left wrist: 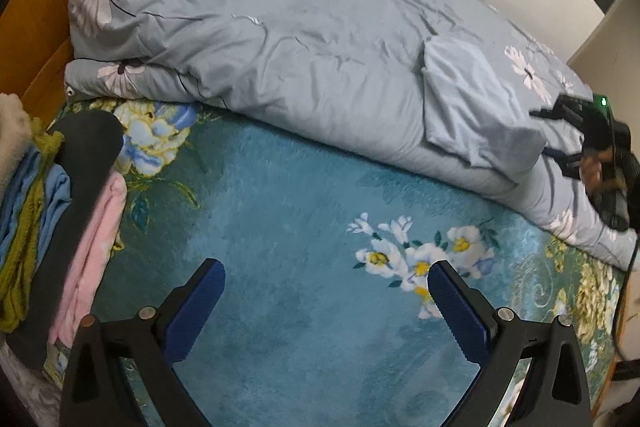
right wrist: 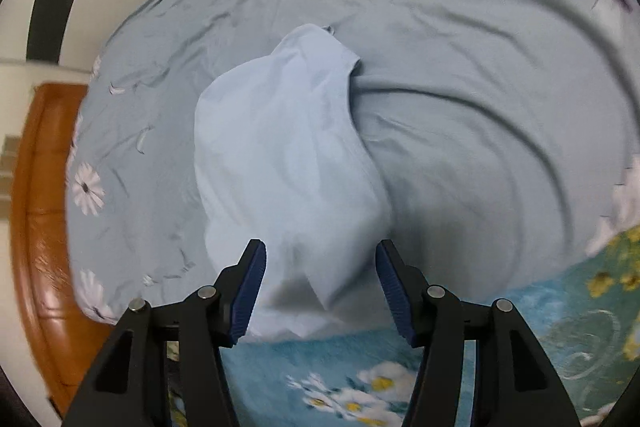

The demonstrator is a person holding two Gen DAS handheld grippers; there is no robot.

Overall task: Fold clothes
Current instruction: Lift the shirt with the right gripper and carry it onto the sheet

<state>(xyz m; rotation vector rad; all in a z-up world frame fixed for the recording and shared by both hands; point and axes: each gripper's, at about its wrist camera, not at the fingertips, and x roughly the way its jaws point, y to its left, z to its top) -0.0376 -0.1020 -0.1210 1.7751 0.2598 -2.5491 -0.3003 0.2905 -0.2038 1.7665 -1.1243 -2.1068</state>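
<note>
A pale blue garment (right wrist: 288,167) lies crumpled on the grey-blue daisy duvet (right wrist: 480,87), its lower end hanging to the teal blanket. It also shows in the left wrist view (left wrist: 468,99). My right gripper (right wrist: 320,263) is open, its blue pads either side of the garment's lower end, not closed on it. The right gripper also shows at the right edge of the left wrist view (left wrist: 592,135). My left gripper (left wrist: 326,291) is open and empty above the teal floral blanket (left wrist: 280,211).
A stack of folded clothes (left wrist: 60,219), dark, pink, blue and olive, sits at the blanket's left edge. The bulky duvet (left wrist: 280,47) covers the bed's far half. A wooden bed frame (right wrist: 36,211) and white wall lie beyond.
</note>
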